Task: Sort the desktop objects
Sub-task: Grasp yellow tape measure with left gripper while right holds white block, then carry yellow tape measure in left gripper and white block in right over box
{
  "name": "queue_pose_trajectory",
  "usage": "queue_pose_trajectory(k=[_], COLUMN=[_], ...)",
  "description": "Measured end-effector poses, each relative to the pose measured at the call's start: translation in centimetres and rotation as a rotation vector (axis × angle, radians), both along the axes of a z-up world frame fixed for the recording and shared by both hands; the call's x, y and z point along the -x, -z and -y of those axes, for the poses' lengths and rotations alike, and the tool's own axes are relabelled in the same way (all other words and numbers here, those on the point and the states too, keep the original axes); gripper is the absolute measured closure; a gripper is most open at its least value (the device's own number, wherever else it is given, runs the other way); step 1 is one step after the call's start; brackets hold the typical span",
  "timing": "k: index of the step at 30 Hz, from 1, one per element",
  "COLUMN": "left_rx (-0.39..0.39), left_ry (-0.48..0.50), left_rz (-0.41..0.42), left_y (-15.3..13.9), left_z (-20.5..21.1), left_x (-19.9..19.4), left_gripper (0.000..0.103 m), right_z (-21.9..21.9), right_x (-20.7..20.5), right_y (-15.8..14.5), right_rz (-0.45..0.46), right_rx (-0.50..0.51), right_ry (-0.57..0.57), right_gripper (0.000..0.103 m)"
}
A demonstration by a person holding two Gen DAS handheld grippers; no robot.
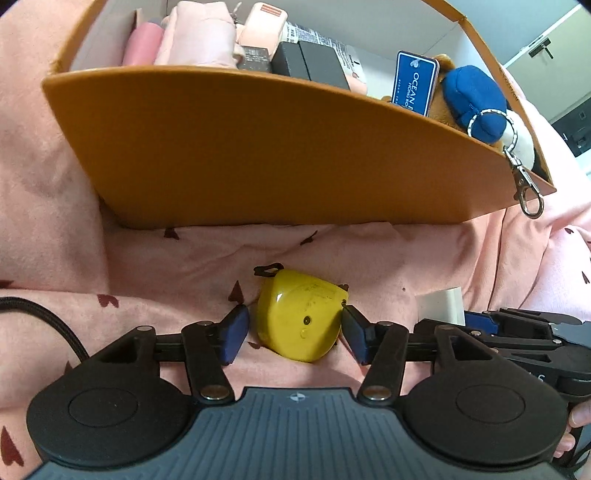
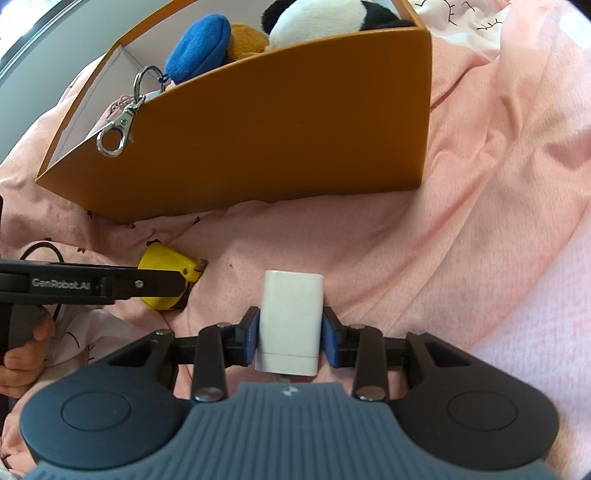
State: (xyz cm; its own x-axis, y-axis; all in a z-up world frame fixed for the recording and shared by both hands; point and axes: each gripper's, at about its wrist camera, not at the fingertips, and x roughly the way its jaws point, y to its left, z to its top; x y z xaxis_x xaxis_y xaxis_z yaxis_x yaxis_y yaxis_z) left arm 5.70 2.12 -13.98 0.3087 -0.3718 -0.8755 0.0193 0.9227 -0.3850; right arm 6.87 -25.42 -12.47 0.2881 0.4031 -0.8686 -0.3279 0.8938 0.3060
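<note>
A yellow tape measure (image 1: 301,317) lies on the pink cloth in front of an orange box (image 1: 258,147). My left gripper (image 1: 295,328) has its blue pads on either side of it, close to its sides with a small gap on the left. It also shows in the right wrist view (image 2: 162,266), partly behind the left gripper's arm. My right gripper (image 2: 290,332) is shut on a white charger block (image 2: 290,317), low over the cloth. The charger shows in the left wrist view (image 1: 439,306) too.
The orange box (image 2: 277,129) holds pink items (image 1: 195,33), dark boxes (image 1: 310,62), a blue tag (image 1: 415,81), a blue-capped plush (image 1: 472,99) and a panda plush (image 2: 325,18). A metal clasp (image 1: 526,188) hangs over its rim. A black cable (image 1: 48,325) lies left.
</note>
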Motion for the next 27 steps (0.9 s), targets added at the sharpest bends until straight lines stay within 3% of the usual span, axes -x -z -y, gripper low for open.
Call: queue_pose_trajectory(k=[3, 5, 9, 14, 20, 27], left_rx=[-0.008, -0.026, -0.025, -0.017, -0.049, -0.046], left_ry=[0.010, 0.019, 0.056, 0.128, 0.129, 0.130], left_rz=[0.029, 0.067, 0.125, 0.169, 0.172, 0.217], left_y=[-0.6, -1.3, -2.8, -3.7, -3.4, -5.5], left_z=[0.3, 1.0, 1.6, 3.0, 3.4, 3.0], left_x=[0.4, 0.6, 1.7, 2.3, 2.6, 3.6], left_gripper=[0.046, 0.062, 0.074, 0.077, 0.078, 0.080], right_z=[0.0, 0.0, 0.0, -0.1, 0.5, -0.2], right_x=[0.0, 0.0, -0.1, -0.2, -0.1, 0.6], right_y=[0.0, 0.1, 0.1, 0.0, -0.2, -1.2], right_rz=[-0.003, -0.008, -0.015, -0.022, -0.043, -0.024], right_rx=[-0.005, -0.014, -0.026, -0.035, -0.064, -0.038], right_ry=[0.003, 0.008, 0.017, 0.021, 0.048, 0.020], right_gripper=[0.065, 0.065, 0.065, 0.065, 0.068, 0.069])
